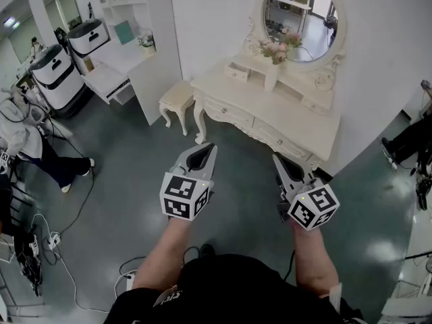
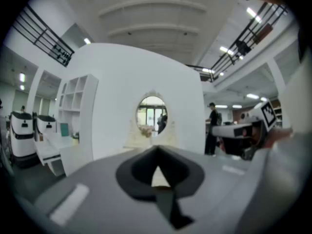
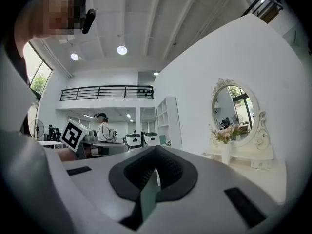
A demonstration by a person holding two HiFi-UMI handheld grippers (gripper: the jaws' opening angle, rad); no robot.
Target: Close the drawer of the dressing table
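My left gripper (image 1: pixel 208 147) & right gripper (image 1: pixel 278 158) are side by side, both empty w/ jaws closed tight. The dressing table (image 1: pixel 297 123) stands ahead against the wall, apart from both; its small top drawer (image 1: pixel 237 72) looks pulled out

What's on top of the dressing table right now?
On the dressing table: a white vase of pink flowers, a round mirror behind it, a small drawer box beside it. The box's inside is hidden.
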